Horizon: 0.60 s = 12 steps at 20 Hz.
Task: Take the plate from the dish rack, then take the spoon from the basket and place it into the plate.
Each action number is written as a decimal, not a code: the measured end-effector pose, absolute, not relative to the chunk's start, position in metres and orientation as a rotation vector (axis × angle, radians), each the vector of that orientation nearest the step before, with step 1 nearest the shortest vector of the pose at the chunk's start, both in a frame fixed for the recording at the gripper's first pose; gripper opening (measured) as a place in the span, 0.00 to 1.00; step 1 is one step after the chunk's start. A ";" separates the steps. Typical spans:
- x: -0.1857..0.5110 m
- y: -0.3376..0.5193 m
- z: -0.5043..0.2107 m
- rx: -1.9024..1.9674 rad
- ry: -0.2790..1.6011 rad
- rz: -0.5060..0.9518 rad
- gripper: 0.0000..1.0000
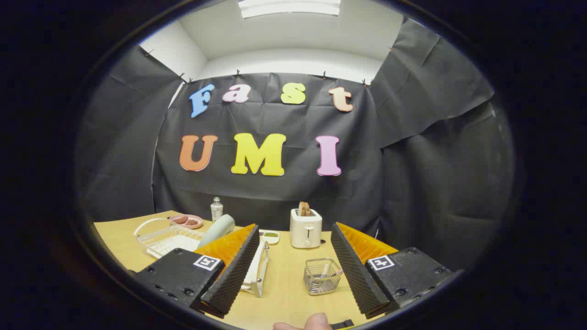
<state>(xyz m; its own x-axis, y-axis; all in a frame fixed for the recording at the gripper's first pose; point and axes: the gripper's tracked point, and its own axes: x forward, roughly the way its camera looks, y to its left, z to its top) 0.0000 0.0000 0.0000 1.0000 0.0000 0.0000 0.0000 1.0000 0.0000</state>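
Observation:
My gripper [294, 229] is open and held above the wooden table [284, 293], with nothing between its fingers. A small wire basket [322, 275] stands on the table between the fingers, nearer the right one; a thin handle seems to lean inside it, too faint to be sure it is the spoon. A white plate [255, 270] stands on edge in a small rack [262, 278], partly hidden behind the left finger [234, 268]. The right finger [355, 263] is clear of both.
A white toaster [306, 228] with bread stands beyond the fingers. To the left are a white wire drainer [167, 238], a pale green tumbler [215, 230], a pink dish with food [185, 221], a small bottle [216, 208] and a little green-filled dish [270, 236]. A person's fingertip [314, 321] shows below.

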 end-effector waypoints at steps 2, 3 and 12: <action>-0.001 0.001 0.002 -0.004 -0.005 -0.001 1.00; -0.002 0.002 0.001 -0.003 -0.006 0.000 1.00; -0.002 0.001 -0.001 0.013 0.004 -0.010 1.00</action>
